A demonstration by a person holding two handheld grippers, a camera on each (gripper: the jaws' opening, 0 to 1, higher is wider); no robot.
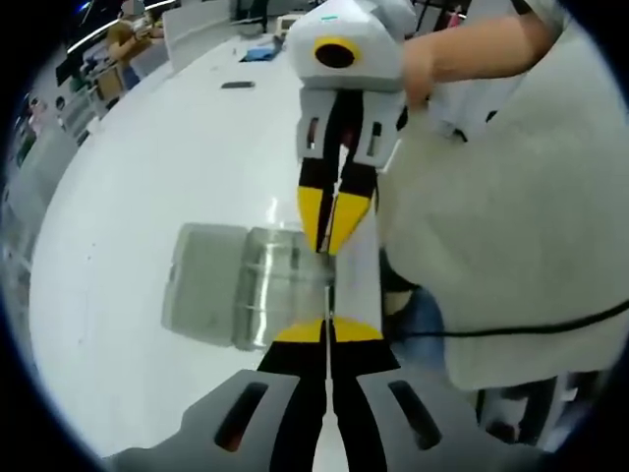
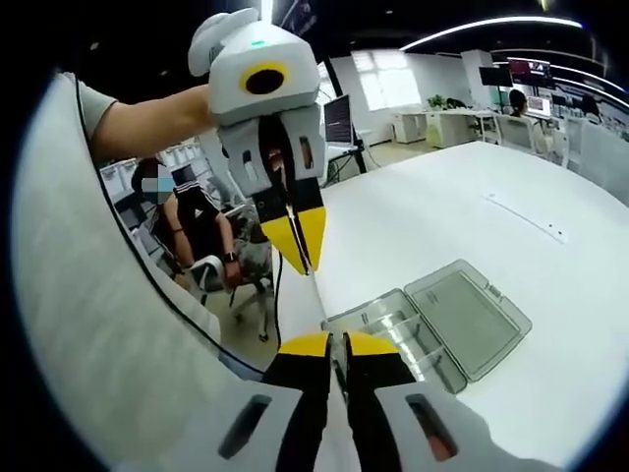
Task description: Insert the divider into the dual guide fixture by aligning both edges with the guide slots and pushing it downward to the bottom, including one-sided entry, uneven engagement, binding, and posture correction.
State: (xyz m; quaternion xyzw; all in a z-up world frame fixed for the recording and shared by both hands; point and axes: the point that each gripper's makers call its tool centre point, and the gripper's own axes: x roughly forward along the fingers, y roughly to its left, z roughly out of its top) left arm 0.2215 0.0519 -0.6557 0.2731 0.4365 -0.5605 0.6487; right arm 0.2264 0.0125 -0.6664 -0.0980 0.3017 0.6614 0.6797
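nearby, clear hinged-lid dual guide fixture (image 2: 432, 324) lying open

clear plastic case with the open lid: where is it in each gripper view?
Left gripper view: the clear case lies low and left of centre on the white table, lid flap to picture-left, just beyond the left gripper.
Right gripper view: the clear case lies low and right of centre, lid flap to picture-right, beside the right gripper.
Shared landmark: the table's near edge, running next to the case.
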